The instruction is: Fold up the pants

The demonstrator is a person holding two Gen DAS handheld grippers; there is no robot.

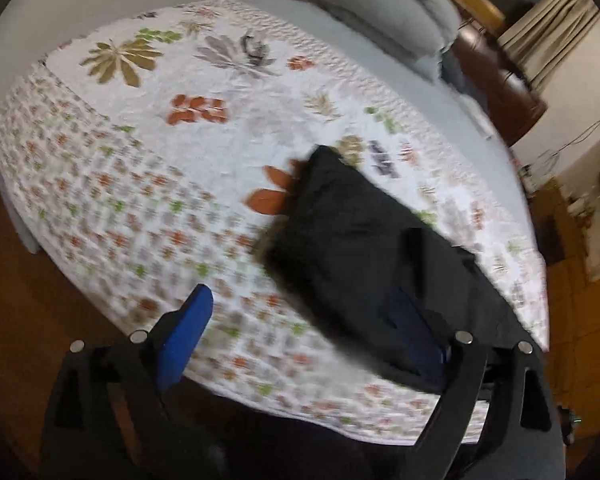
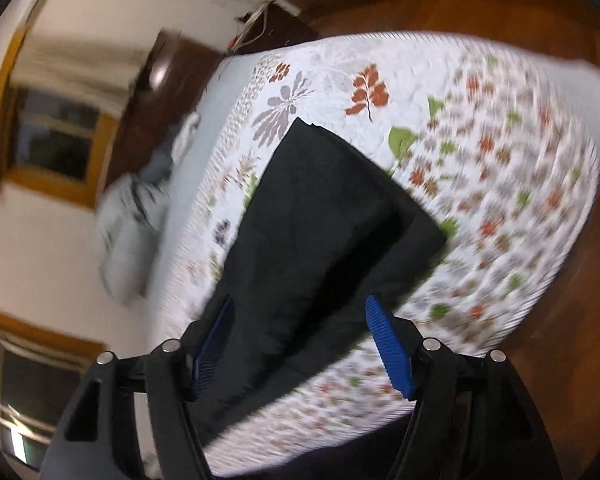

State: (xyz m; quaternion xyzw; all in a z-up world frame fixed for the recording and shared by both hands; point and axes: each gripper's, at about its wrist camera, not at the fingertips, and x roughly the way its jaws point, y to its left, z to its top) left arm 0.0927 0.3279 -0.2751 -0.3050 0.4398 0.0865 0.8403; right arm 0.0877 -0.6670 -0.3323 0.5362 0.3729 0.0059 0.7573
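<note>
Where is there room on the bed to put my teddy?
Free: the flowery quilt left of the black pants, up toward the grey pillow. Crowded: the near edge, where the pants lie between the open tongs.

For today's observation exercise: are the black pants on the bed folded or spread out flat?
Folded. The black pants lie as a compact, layered rectangle on the floral quilt, with no separate legs showing.

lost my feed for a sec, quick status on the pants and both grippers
Left gripper open, right gripper open, neither clamping cloth. Black pants lie folded on the floral quilt near the bed edge. Nothing in the way.
</note>
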